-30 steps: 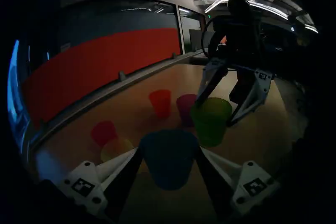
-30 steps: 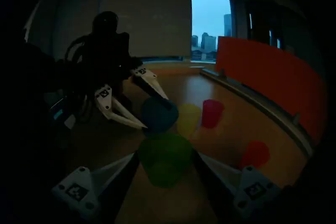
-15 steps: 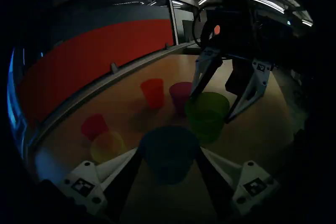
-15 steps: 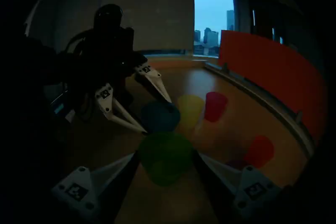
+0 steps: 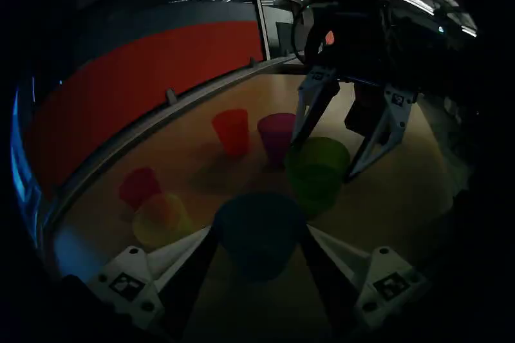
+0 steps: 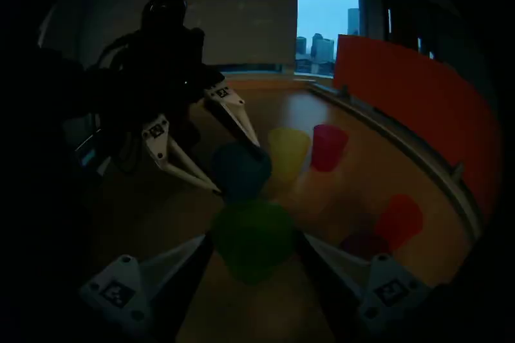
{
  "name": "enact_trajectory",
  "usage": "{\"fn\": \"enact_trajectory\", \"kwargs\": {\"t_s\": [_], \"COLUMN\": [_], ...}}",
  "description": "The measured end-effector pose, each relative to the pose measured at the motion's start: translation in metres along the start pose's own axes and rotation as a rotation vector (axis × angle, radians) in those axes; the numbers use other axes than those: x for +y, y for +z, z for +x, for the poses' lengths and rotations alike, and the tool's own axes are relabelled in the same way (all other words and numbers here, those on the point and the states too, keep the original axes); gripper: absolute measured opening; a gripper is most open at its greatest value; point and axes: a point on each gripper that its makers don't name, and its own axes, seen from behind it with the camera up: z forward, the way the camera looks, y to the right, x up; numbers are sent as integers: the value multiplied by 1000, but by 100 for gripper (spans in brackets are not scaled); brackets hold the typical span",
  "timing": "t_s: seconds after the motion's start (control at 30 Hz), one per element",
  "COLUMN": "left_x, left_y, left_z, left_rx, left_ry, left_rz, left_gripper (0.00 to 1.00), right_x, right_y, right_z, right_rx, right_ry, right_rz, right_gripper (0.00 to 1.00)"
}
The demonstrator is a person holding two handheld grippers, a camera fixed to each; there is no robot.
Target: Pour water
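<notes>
My left gripper [image 5: 259, 240] is shut on a blue cup [image 5: 259, 227], held upright above the wooden table [image 5: 399, 195]. Opposite it, my right gripper [image 5: 325, 163] is shut on a green cup [image 5: 317, 172]. In the right gripper view the green cup [image 6: 253, 240] sits between my right gripper's [image 6: 253, 246] fingers, with the blue cup [image 6: 241, 172] just beyond it in the left gripper [image 6: 238, 169]. The two cups are close together, rims at about the same height. No water is visible in the dim light.
On the table stand an orange cup [image 5: 231, 132], a purple cup [image 5: 277, 138], a red cup [image 5: 138, 186] and a yellow cup [image 5: 159, 219]. A red wall panel [image 5: 129, 85] and a rail [image 5: 161, 118] run along the table's far edge. A dark-clothed person [image 6: 161, 53] holds the grippers.
Both grippers have lifted slightly with their cups; the table cups have slid lower and apart in view. The blue and green cups stay close, both still gripped.
</notes>
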Motion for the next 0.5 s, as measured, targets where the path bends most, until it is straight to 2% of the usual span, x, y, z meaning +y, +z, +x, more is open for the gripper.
{"fn": "enact_trajectory", "kwargs": {"t_s": [0.5], "left_x": [4], "left_y": [1], "left_z": [-11], "left_rx": [-5], "left_ry": [-18], "left_rz": [-10], "left_gripper": [87], "right_x": [0], "right_y": [3], "right_z": [-9], "right_rx": [-15], "right_ry": [7], "right_rz": [-7], "right_gripper": [100]}}
